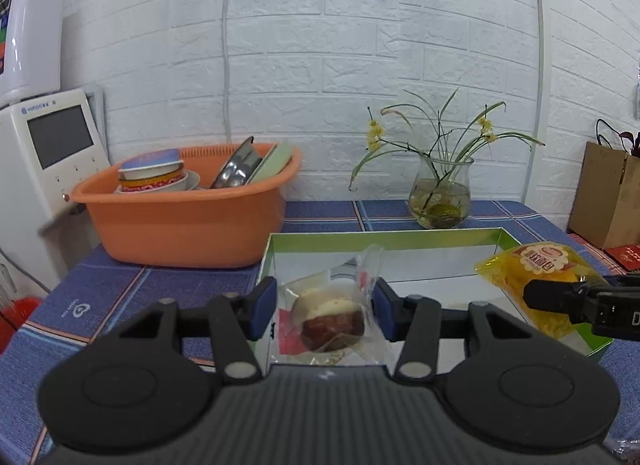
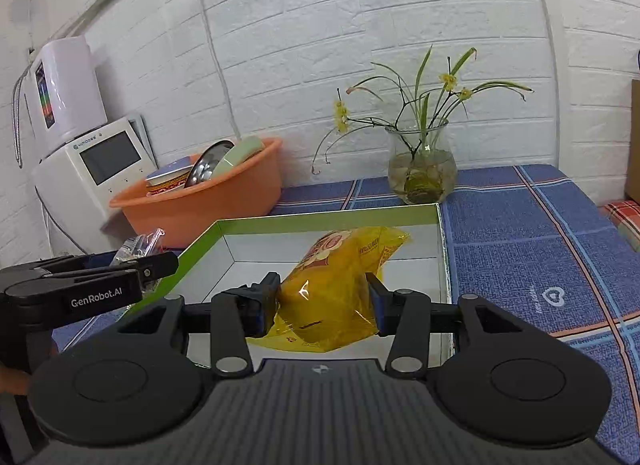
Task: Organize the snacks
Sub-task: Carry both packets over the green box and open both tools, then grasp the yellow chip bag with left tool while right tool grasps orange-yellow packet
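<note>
A shallow green-rimmed box (image 1: 384,237) with a white floor lies on the blue checked tablecloth; it also shows in the right wrist view (image 2: 328,213). My left gripper (image 1: 326,311) is shut on a clear-wrapped brown and cream pastry (image 1: 328,319), held over the box's left part. My right gripper (image 2: 322,307) is shut on a yellow snack bag (image 2: 340,289), held over the box's right part. The yellow bag (image 1: 536,285) and right gripper show at the right of the left wrist view. The left gripper (image 2: 152,265) shows at the left of the right wrist view.
An orange basin (image 1: 188,217) with bowls and plates stands behind the box at left, next to a white appliance (image 1: 44,161). A glass vase with a plant (image 1: 440,197) stands behind the box. A brown paper bag (image 1: 608,201) sits at far right.
</note>
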